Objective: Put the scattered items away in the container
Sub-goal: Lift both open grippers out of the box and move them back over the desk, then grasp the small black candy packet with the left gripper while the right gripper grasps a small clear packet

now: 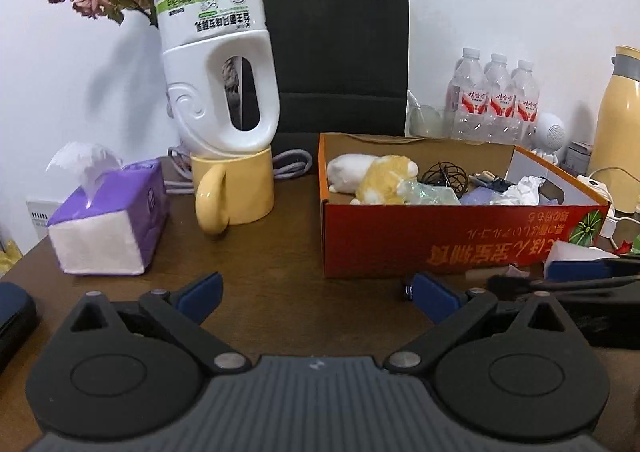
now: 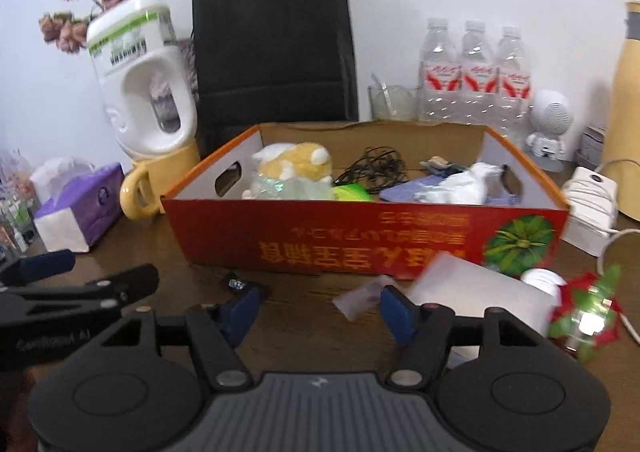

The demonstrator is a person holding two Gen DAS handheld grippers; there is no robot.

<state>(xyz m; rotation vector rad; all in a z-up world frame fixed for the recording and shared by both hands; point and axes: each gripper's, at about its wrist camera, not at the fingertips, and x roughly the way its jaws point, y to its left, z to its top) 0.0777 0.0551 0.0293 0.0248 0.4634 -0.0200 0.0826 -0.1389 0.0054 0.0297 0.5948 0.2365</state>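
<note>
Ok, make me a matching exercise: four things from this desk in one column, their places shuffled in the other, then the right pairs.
Things
1. plush toy
2. white jug
3. tissue pack
4. water bottles

Places
A. upside down on the yellow mug
B. against the wall, behind the red cardboard box
C. inside the box, at its left end
D. on the table left of the mug

Pairs: 1-C, 2-A, 3-D, 4-B

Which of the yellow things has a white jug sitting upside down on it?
The yellow ceramic mug; the white plastic jug stands inverted in it, unlike the yellow plush toy.
</note>
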